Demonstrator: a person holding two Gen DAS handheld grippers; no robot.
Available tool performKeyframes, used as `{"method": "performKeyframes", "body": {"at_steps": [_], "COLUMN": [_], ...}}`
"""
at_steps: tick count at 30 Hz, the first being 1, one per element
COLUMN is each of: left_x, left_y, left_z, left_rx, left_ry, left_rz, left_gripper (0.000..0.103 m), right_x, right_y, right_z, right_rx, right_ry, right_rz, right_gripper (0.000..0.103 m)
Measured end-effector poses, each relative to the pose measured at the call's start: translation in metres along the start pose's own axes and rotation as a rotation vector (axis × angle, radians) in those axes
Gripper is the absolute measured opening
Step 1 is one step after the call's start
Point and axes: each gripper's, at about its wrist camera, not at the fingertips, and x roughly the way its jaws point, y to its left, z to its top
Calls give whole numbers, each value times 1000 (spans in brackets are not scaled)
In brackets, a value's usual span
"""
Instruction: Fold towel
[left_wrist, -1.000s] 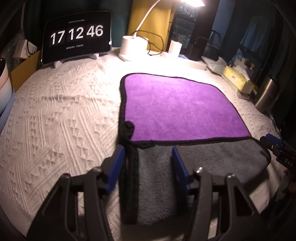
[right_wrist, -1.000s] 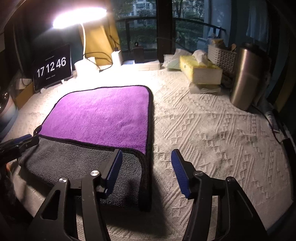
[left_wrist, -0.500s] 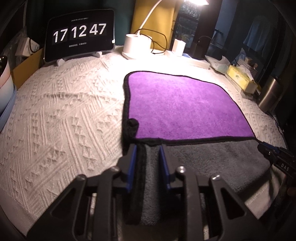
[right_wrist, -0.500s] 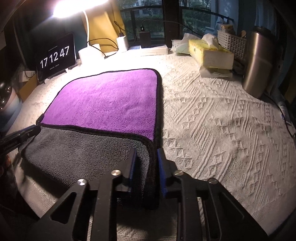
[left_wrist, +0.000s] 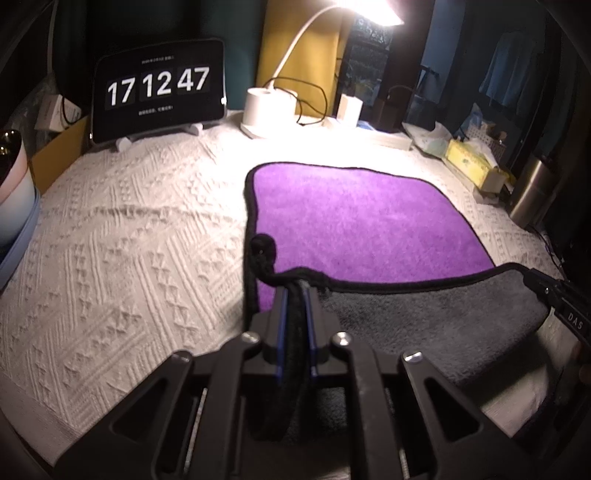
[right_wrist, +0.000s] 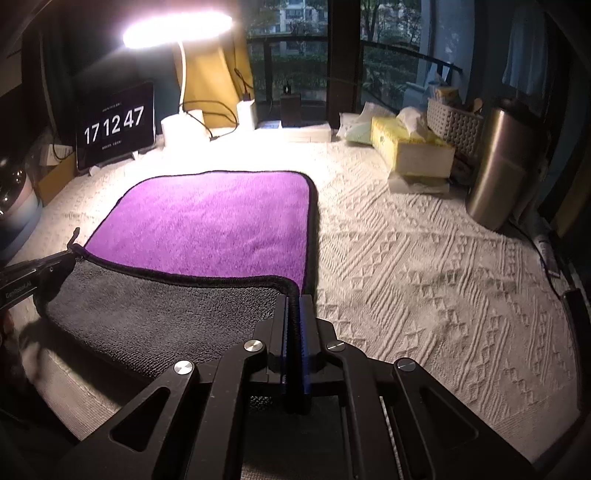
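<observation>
A towel, purple (left_wrist: 362, 218) on top and grey (left_wrist: 424, 314) underneath, with black trim, lies on the white textured cover. Its near edge is turned over, grey side up. My left gripper (left_wrist: 295, 295) is shut on the towel's near left corner, lifted a little. My right gripper (right_wrist: 294, 301) is shut on the near right corner of the towel (right_wrist: 210, 221). The right gripper also shows at the right edge of the left wrist view (left_wrist: 550, 291), and the left gripper at the left edge of the right wrist view (right_wrist: 40, 269).
At the back stand a tablet clock (left_wrist: 159, 88), a lit desk lamp (left_wrist: 266, 110) with cable, a charger, a yellow tissue box (right_wrist: 410, 151), a white basket (right_wrist: 454, 122) and a steel flask (right_wrist: 498, 166). A pale bowl (left_wrist: 14, 192) sits far left.
Both grippers went from open around the towel's near corners to shut on them. They have lifted the near edge and carried it slightly forward over the purple side.
</observation>
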Motion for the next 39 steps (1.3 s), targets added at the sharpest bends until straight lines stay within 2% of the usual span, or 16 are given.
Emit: {"method": "performKeyframes", "body": {"at_steps": [17, 29, 39], "left_x": [-30, -22, -4], "left_y": [1, 7, 10], "left_z": [37, 63, 82], "left_rx": [11, -1, 2], "left_ry": [-176, -221, -233], "left_rz": [12, 13, 21], "left_gripper": [9, 9, 9], "right_x": [-18, -8, 11], "right_y": [5, 8, 6], "right_z": [36, 68, 86], "right_rx": [-27, -48, -57], "right_ry": [-130, -170, -170], "right_rz": [-45, -57, -60], "right_gripper": [6, 6, 6]}}
